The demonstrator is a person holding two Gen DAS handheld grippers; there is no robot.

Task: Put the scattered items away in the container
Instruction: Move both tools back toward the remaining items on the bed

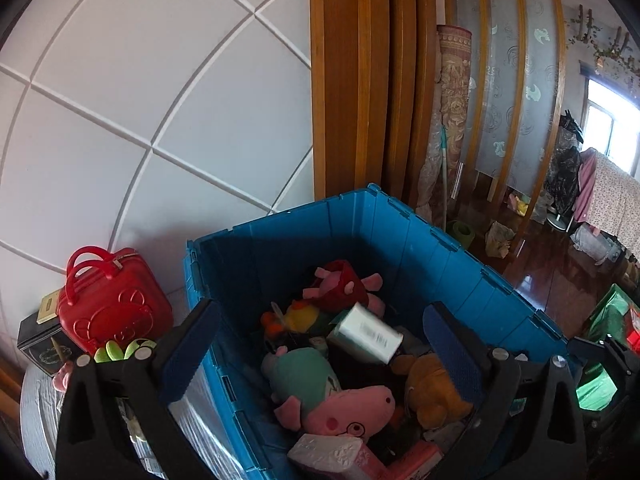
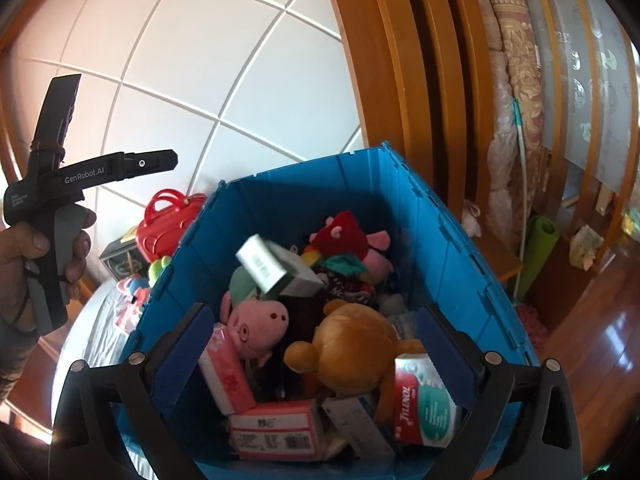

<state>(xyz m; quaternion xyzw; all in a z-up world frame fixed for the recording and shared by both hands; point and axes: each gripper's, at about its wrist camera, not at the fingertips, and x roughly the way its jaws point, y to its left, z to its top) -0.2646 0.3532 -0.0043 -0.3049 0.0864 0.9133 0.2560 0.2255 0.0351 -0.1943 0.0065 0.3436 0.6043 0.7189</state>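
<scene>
A blue plastic crate (image 1: 400, 220) (image 2: 328, 184) holds a pink pig plush (image 1: 348, 404) (image 2: 256, 324), a brown bear plush (image 1: 436, 388) (image 2: 352, 344), a red plush (image 1: 340, 284) (image 2: 344, 232) and several boxes. A white box (image 1: 366, 334) (image 2: 262, 266), blurred, is in the air over the pile, touching neither gripper. My left gripper (image 1: 320, 356) is open and empty above the crate; it also shows in the right wrist view (image 2: 60, 184), held by a hand. My right gripper (image 2: 316, 344) is open and empty above the crate.
A red toy case (image 1: 108, 304) (image 2: 168, 220) and a dark box (image 1: 44, 340) stand left of the crate by a white panelled wall. Wooden door frames, a rolled rug (image 1: 448, 120) and a shiny wooden floor (image 1: 560, 272) lie to the right.
</scene>
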